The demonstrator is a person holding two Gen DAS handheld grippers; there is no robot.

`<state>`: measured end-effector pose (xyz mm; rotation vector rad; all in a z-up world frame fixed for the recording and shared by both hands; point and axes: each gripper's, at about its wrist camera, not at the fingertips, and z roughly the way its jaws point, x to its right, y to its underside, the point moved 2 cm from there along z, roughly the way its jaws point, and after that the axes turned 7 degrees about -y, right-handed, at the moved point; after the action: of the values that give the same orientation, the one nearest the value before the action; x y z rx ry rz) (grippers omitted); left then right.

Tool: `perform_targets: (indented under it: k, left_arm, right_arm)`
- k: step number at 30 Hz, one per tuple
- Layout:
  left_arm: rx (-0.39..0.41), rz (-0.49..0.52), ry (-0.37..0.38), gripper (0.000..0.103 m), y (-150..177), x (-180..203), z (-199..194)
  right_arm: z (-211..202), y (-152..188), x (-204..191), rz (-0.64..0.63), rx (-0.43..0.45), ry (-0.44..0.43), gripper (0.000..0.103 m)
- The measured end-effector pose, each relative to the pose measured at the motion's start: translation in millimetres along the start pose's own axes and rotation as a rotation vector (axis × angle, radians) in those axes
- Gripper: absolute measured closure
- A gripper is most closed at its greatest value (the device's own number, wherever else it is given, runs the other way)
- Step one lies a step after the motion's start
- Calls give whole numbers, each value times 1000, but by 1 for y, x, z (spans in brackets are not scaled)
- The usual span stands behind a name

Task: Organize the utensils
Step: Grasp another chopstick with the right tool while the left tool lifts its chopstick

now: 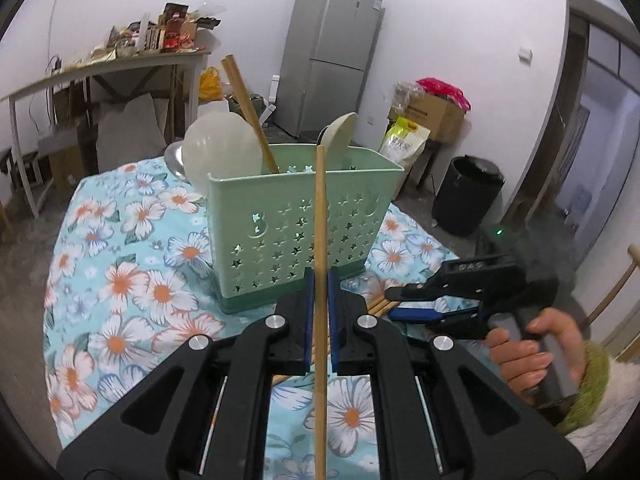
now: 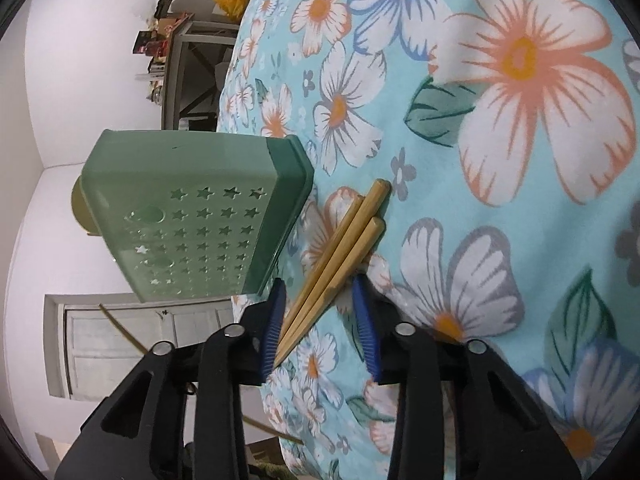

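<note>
The left gripper [image 1: 319, 304] stands clamped on a single wooden chopstick [image 1: 319, 216], held upright in front of a green star-punched utensil basket [image 1: 304, 216] on the flower-print worktop [image 1: 120, 280]. The basket already holds another chopstick [image 1: 248, 108], a pale ladle [image 1: 222, 150] and a spoon [image 1: 340, 132]. Just beside the basket's base, the right gripper [image 2: 320, 320], gripped by a person's hand [image 1: 532, 356], has its jaws apart around three chopsticks [image 2: 344, 248] lying together on the cloth, one pad [image 2: 272, 328] touching the bundle.
</note>
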<state>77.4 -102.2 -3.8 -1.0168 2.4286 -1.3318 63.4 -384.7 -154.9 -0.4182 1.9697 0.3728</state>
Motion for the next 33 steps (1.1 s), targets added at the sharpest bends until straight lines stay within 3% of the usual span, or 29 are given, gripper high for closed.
perform_targets:
  k: [3,12,19,20,21,23,28,30,33]
  left_arm:
    - [11,-35,17,98,0,-5,-4]
    - [23,-119,33,98,-2,-23,-8]
    - [32,-136,28,98,-5,-29,-9]
    - [32,-138,28,98,-5,-29,-9]
    - [31,-139,28,98,-5,-30,-9]
    - [31,-141,27,98,-5,-29,-9]
    - [29,-140,24,98,-4,-29,-9]
    - [29,-143,25,98,-4,-30,-9]
    - [29,-145,22,98,-4,-30,-9]
  right_arm:
    - [3,0,3,7,11,9,83]
    - [-5,6,14,28,19,-34,97]
    - [-11,9,16,55,-1,-82,94]
    - [-11,9,15,55,-4,-80,91]
    - [-9,8,13,55,-12,-79,78]
    - [-6,6,10,54,-15,-78,74]
    - [4,4,3,29,-8,-37,78]
    - [6,2,3,24,-2,-26,87]
    - [7,1,8,40,4,-41,92]
